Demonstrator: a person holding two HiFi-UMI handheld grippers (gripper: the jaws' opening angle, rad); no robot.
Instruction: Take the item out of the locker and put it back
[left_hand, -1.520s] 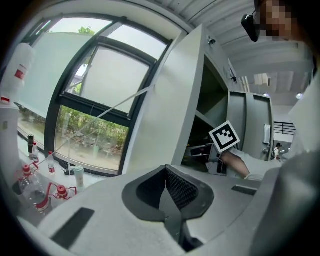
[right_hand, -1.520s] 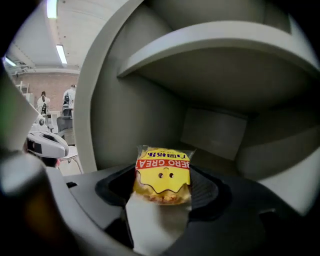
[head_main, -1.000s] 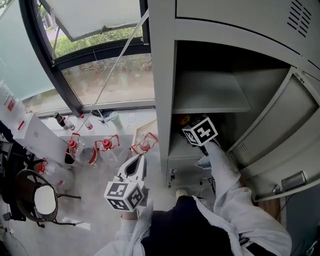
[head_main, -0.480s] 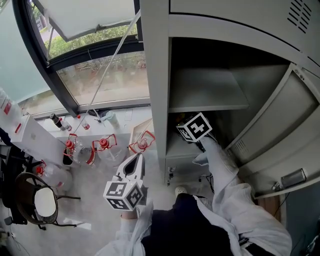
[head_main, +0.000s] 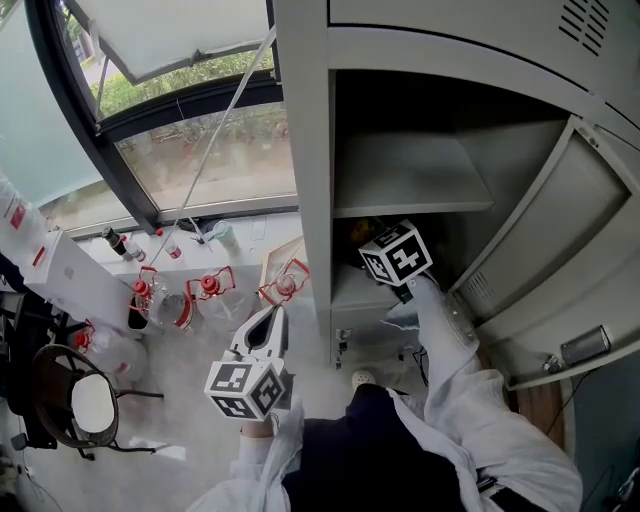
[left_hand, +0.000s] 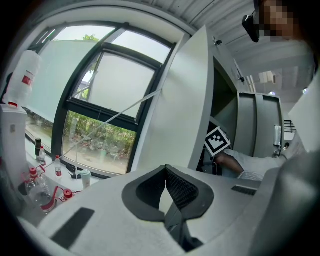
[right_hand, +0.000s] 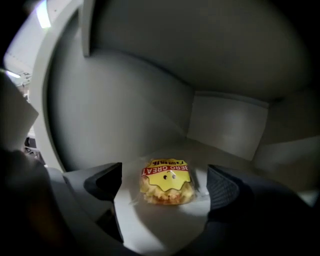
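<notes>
A clear snack packet (right_hand: 166, 181) with a yellow and red label lies on the floor of the grey locker's (head_main: 308, 150) lower compartment. My right gripper (right_hand: 165, 176) reaches into that compartment. Its jaws have just been opening and now stand wide on either side of the packet without touching it. In the head view only its marker cube (head_main: 397, 254) and the white sleeve show at the locker mouth. My left gripper (left_hand: 165, 168) is shut on nothing and hangs outside the locker, to its left (head_main: 272, 318).
The locker door (head_main: 560, 250) stands open at the right. A shelf (head_main: 410, 180) roofs the lower compartment. Bottles with red caps (head_main: 160, 300) and a chair (head_main: 70, 400) stand on the floor by the window (head_main: 200, 150) at the left.
The right gripper's marker cube stays at the mouth of the lower compartment with hardly any shift. The left gripper has kept still.
</notes>
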